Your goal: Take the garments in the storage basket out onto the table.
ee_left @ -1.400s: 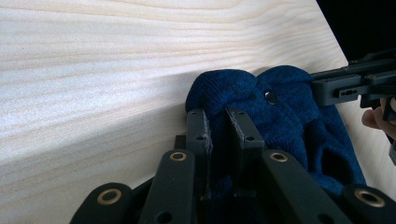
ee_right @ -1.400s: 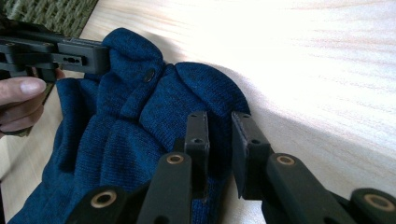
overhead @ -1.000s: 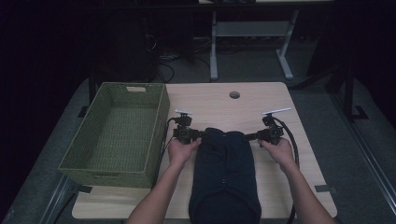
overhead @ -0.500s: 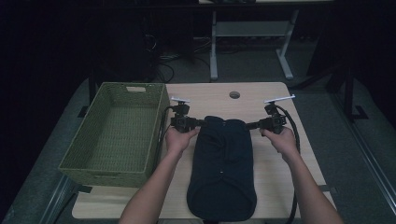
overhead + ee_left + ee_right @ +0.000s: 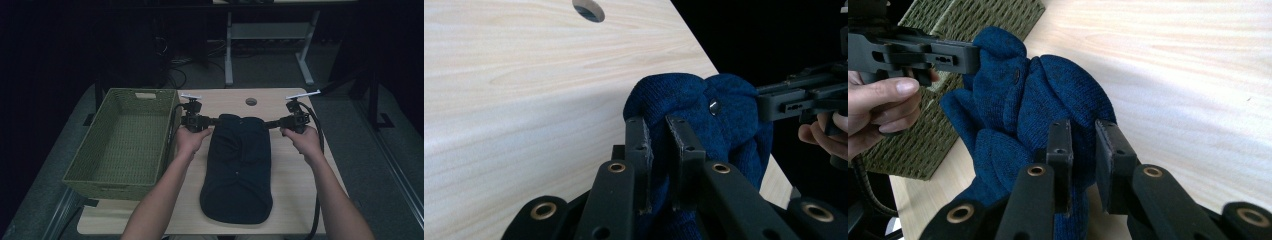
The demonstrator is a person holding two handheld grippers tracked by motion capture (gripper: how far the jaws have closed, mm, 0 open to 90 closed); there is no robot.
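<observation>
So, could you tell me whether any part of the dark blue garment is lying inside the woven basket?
No, the dark blue garment lies flat on the wooden table, to the right of the woven basket, whose inside is bare.

Right gripper [image 5: 1082, 145] pinches blue knit garment [image 5: 1048, 100] beside wicker basket [image 5: 948, 75].

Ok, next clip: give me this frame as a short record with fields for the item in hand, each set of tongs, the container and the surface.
item: dark blue knitted garment, lying lengthwise on the table, far end gathered between the tongs
left tongs: shut on the garment's far left corner
right tongs: shut on the garment's far right corner
container: green woven basket, left of the garment, nothing visible in it
surface: light wooden table with a round hole near the far edge
</observation>
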